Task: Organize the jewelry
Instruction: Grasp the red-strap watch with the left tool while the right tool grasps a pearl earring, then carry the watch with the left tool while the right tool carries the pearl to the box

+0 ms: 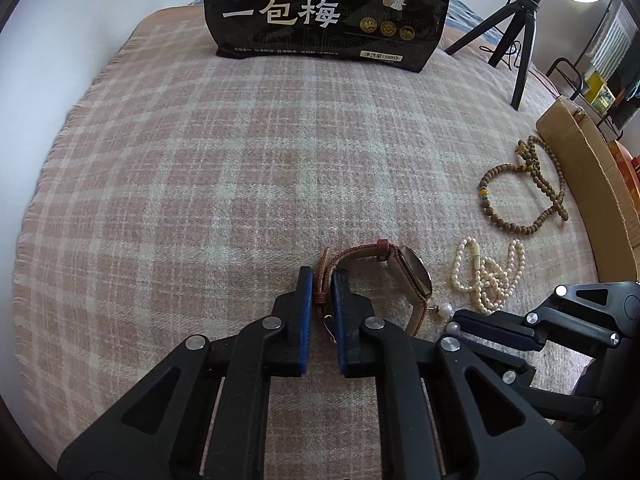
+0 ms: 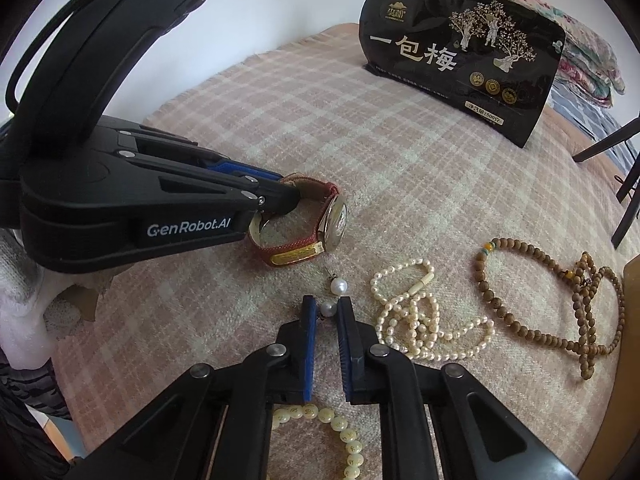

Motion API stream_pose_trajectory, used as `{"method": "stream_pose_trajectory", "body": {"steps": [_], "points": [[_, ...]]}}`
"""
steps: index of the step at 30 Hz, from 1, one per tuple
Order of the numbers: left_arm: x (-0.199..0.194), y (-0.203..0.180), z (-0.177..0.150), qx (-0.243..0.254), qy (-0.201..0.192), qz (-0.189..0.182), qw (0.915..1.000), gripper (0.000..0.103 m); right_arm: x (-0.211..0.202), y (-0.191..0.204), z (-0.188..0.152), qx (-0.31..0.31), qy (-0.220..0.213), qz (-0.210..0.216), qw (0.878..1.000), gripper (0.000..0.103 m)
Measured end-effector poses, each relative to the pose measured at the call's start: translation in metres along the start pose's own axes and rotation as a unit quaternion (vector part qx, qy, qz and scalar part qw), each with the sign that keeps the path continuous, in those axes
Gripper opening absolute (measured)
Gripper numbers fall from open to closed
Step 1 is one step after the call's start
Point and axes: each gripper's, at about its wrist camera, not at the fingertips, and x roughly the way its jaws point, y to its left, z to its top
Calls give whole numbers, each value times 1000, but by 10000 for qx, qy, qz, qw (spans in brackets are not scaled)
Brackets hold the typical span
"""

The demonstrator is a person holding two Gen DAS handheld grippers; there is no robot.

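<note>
Left claw pinching watch strap; we note right claw pinching pearl earring on plaid blanket, beside pearl necklace.

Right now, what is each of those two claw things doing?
Left gripper: closed on the red woven strap of the gold-cased wristwatch.
Right gripper: closed on a small white pearl earring.
</note>
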Motion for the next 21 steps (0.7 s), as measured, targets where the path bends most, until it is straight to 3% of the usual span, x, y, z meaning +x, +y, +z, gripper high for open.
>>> {"method": "stream_pose_trajectory", "body": {"steps": [21], "points": [[-40,-1,2,-126,-450,-58,9989,8,-57,-17,1,368,-561,-18,9977,8]]}}
